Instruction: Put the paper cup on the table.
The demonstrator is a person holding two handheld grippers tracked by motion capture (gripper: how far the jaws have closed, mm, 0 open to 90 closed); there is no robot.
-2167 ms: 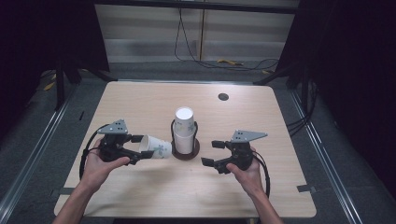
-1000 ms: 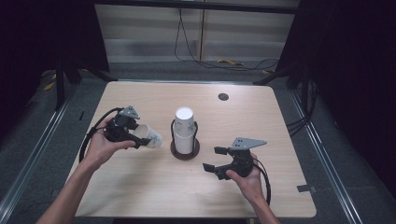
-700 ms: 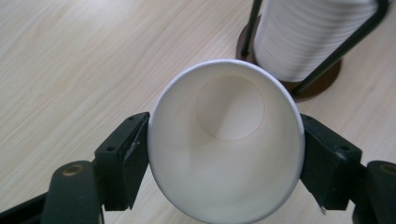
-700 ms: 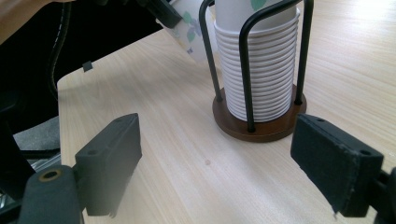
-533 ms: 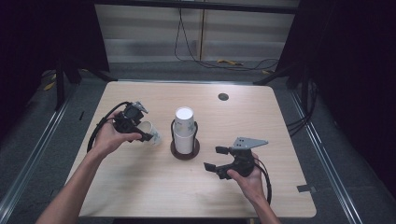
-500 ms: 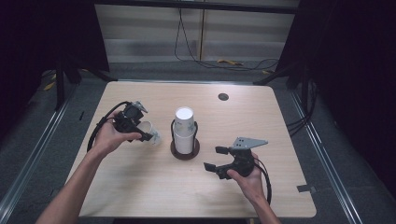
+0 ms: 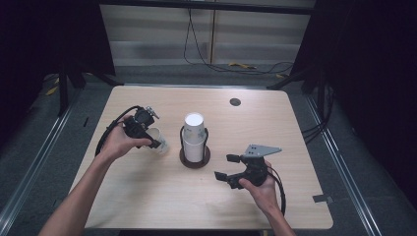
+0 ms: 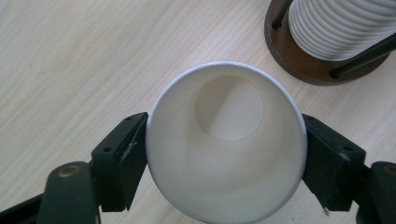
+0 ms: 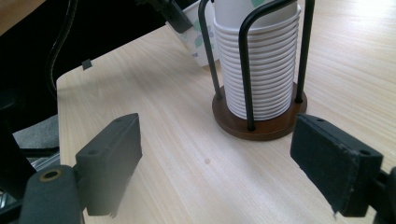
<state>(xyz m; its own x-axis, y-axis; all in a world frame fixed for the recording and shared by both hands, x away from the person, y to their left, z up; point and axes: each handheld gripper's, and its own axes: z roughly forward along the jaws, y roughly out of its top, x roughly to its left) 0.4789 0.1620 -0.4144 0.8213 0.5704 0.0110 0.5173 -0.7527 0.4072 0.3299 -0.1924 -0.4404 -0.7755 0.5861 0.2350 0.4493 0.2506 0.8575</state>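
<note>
Left tool (image 7: pixel 153 141) pinches paper cup (image 8: pixel 226 142) by its sides – now lower, cup mouth-up just left of cup stack (image 7: pixel 193 137), closer to worktop (image 7: pixel 147 196) than before. Right tool (image 7: pixel 230 167) spread, unchanged – near the stack's right.

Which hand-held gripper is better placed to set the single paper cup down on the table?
Left. The left hand-held gripper already clamps the paper cup, mouth up, low over the table beside the cup stack. The right hand-held gripper is open and empty.
</note>
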